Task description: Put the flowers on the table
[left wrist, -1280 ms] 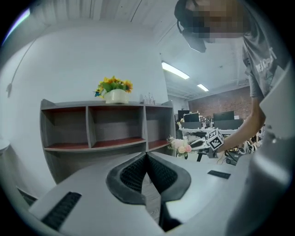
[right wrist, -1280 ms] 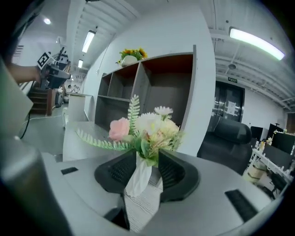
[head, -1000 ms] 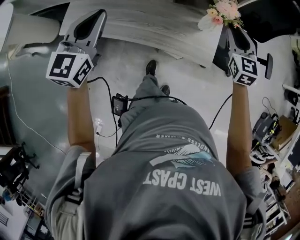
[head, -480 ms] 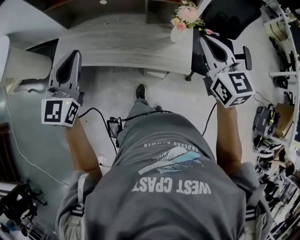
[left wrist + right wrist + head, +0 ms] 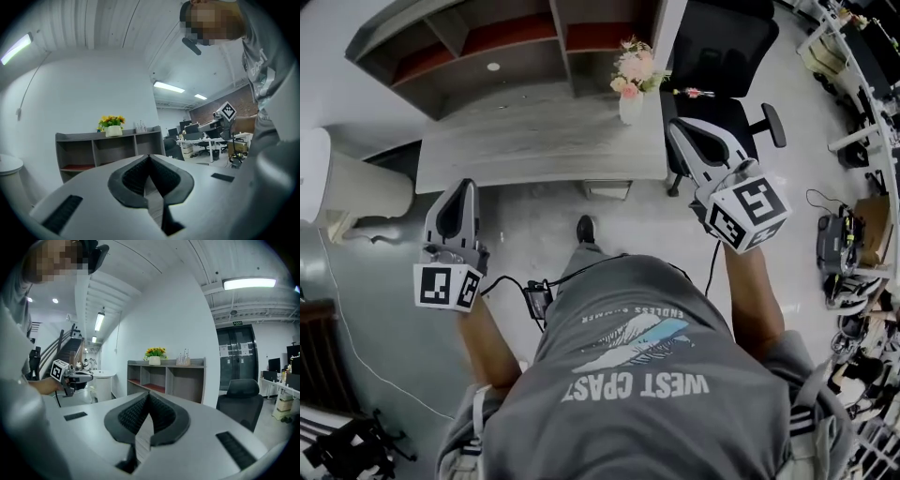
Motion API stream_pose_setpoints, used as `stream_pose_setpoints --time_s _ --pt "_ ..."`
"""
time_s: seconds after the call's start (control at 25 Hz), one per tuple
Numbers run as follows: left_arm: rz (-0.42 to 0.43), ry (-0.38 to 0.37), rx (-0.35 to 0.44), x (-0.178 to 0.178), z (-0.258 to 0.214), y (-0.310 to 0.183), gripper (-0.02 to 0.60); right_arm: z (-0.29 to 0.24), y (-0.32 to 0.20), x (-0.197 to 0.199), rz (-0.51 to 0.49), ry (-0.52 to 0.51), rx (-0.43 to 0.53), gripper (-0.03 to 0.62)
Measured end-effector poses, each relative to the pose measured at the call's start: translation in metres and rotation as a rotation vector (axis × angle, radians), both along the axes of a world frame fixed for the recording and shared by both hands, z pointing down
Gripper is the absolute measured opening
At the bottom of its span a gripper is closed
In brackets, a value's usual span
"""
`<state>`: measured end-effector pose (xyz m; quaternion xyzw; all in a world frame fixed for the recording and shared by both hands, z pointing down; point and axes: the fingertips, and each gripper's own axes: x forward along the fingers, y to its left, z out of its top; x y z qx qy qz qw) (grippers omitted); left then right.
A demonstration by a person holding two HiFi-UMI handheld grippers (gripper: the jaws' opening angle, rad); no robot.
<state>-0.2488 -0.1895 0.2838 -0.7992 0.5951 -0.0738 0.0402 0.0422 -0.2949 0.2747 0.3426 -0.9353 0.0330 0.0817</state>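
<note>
A bunch of pink flowers (image 5: 632, 69) in a white vase stands upright near the right far end of the grey wooden table (image 5: 534, 141). My right gripper (image 5: 676, 127) hangs shut and empty beside the table's right end, short of the vase and apart from it. My left gripper (image 5: 467, 185) is shut and empty in front of the table's near left edge. In the left gripper view the left gripper (image 5: 149, 156) has its jaws together with nothing between them. The right gripper (image 5: 149, 394) shows the same in the right gripper view.
A grey shelf unit (image 5: 516, 37) stands behind the table, with a pot of yellow flowers (image 5: 155, 352) on top. A black office chair (image 5: 722, 56) is right of the table. A white round stand (image 5: 347, 187) is at the left. Cables trail on the floor (image 5: 516, 281).
The right gripper has drawn back from the pink flowers, which stay on the table. Both grippers and the person have moved away from the table, so more of it and the shelf shows.
</note>
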Motion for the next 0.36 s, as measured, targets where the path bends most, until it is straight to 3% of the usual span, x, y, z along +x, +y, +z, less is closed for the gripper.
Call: stream_pose_setpoints --time_s 0.36 --pt "0.006 0.007 -0.014 0.009 0.014 0.005 0.016 0.014 0.005 0.009 0.003 0.008 -0.012 0.028"
